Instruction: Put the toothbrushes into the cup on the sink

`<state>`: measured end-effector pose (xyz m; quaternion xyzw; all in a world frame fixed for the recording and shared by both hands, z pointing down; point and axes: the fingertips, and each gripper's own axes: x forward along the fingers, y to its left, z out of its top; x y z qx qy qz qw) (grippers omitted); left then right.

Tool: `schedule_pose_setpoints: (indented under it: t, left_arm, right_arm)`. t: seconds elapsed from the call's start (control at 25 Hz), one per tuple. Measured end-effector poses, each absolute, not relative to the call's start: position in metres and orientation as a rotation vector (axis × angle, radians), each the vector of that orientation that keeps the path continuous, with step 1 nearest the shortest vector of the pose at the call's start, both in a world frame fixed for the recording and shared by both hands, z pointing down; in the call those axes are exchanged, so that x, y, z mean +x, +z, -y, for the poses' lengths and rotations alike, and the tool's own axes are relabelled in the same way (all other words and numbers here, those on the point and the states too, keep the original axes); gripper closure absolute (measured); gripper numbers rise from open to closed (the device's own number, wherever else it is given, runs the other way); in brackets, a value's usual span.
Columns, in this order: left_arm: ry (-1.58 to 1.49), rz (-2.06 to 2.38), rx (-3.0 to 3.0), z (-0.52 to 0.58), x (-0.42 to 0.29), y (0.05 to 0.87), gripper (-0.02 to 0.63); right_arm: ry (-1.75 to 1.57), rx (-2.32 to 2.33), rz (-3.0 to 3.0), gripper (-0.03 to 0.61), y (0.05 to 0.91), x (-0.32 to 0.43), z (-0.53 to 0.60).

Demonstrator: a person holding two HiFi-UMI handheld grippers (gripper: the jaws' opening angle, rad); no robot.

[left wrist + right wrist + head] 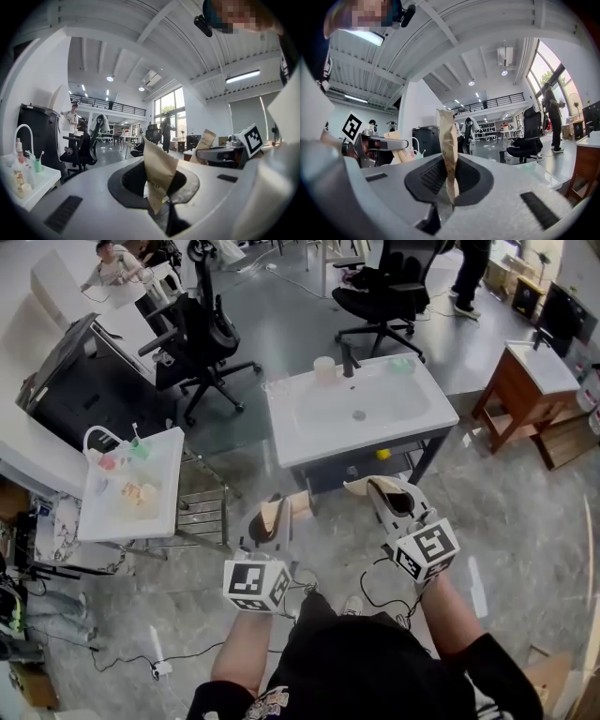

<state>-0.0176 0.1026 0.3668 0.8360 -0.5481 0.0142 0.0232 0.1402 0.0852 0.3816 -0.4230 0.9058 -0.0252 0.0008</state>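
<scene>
Floor (525, 521): grey tiles underfoot, a cable (373, 601) trailing near the person's feet; this is an open workshop hall.
Left gripper (158, 187): jaws pinched on a brown paper packet (159, 168); it sticks up between them, creased and leaning; likely a wrapped toothbrush, though no brush shows.
Right gripper (449, 187): jaws clamped on a second packet (446, 140); it stands upright, seen edge-on; its contents are likewise hidden.
Sink (309, 442): white basin on a dark frame, straight ahead; well apart from both grippers, which are held level in front of the body.
Cup (324, 369): pale, upright on the back rim, just beside the black tap (349, 360); no brush is visible in it, though it is small in view.
Side basin (122, 521): off to the left, with bottles and a green cup (139, 451) holding something thin; judged not the target, since it lies off the line the grippers point along.
Far room: office chairs (389, 287), desks, and people at the back.
Done: both packets appear picked up and firmly in hand; nothing has reached the cup yet.
Left to do: close the gap to the sink; reach over the bowl to the back rim; lower each packet into the cup, one at a time; whether the wrappers must come off first cannot be told.
</scene>
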Motion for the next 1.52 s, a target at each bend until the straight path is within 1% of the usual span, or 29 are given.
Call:
schedule_pose_setpoints:
  t: [0.28,0.64,1.52]
  left_arm:
    - [0.055,1.702,2.583,-0.086,-0.013,0.373,0.568]
    - [0.045,1.689,2.580,-0.042,-0.024,0.379,0.568]
    - [0.001,1.532,2.632,0.144,-0.097,0.392,0.568]
  right_arm:
    - [-0.098,-1.321,-2.842,0.546,0.387,0.145,-0.070]
    - [-0.115,-1.344,-2.830,0.546,0.392,0.137,-0.028]
    - [-0.131,-1.511,-2.788,0.546,0.395,0.066,0.144]
